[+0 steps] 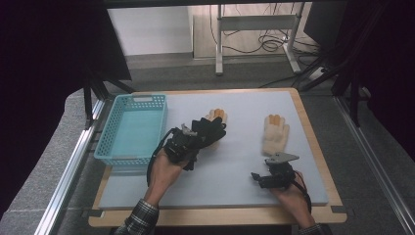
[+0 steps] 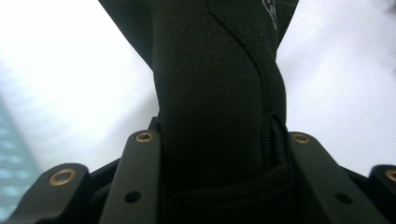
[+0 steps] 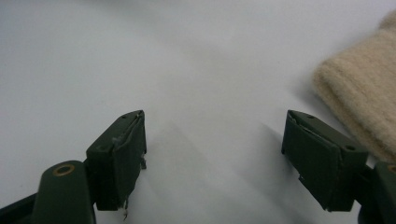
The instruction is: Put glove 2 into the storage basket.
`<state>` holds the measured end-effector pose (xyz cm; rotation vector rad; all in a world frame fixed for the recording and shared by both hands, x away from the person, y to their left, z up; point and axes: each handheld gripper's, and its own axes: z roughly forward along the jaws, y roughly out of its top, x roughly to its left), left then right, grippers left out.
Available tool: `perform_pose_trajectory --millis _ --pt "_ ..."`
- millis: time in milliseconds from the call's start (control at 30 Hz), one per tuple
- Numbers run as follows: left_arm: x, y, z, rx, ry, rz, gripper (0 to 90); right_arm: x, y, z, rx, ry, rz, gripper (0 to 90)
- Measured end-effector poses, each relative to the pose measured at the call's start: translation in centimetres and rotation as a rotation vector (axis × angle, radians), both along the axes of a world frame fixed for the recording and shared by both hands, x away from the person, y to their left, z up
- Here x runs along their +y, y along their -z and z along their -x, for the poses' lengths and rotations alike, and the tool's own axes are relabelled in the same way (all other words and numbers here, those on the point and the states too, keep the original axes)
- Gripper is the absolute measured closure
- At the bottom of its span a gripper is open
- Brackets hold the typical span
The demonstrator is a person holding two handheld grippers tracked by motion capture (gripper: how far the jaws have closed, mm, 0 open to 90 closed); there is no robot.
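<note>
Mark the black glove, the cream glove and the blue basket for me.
black glove (image 1: pixel 209 131), high view, on the dark fabric past the left gripper.
cream glove (image 1: pixel 275 134), high view, on the palm.
blue basket (image 1: pixel 108 155), high view, on its near rim.

Left tool (image 1: pixel 205 133) clamped tight; right tool (image 1: pixel 258 177) spread wide.

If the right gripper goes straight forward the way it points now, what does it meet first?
Probably nothing soon. The right gripper stands open over the bare grey mat, and the way between its jaws looks free. The cream glove lies to the right of that line, though depth is unclear.
</note>
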<state>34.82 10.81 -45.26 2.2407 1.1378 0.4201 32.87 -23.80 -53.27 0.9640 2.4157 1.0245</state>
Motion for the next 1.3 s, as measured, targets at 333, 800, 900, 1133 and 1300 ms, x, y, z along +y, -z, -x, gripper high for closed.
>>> perform_pose_trajectory --millis 333,800,900,1133,1300 --pt "4.0 -1.9 -1.4 -0.020 -0.107 0.015 64.0 0.0 0.0 0.0 0.001 0.000 0.000 21.2" --pt "10.7 -3.7 -3.0 -0.031 -0.286 -0.007 63.5 0.0 0.0 0.0 -0.001 -0.001 0.000 21.2" --pt "12.4 -3.5 -3.6 -0.019 -0.341 -0.014 63.3 0.0 0.0 0.0 0.000 0.000 0.000 21.2" --pt "16.2 -2.2 -5.1 0.041 -0.446 -0.040 62.6 0.0 0.0 0.0 0.000 0.000 -0.001 21.2" --pt "18.2 -0.3 -6.3 0.104 -0.509 -0.062 62.1 0.0 0.0 0.0 0.000 0.000 -0.001 21.2"
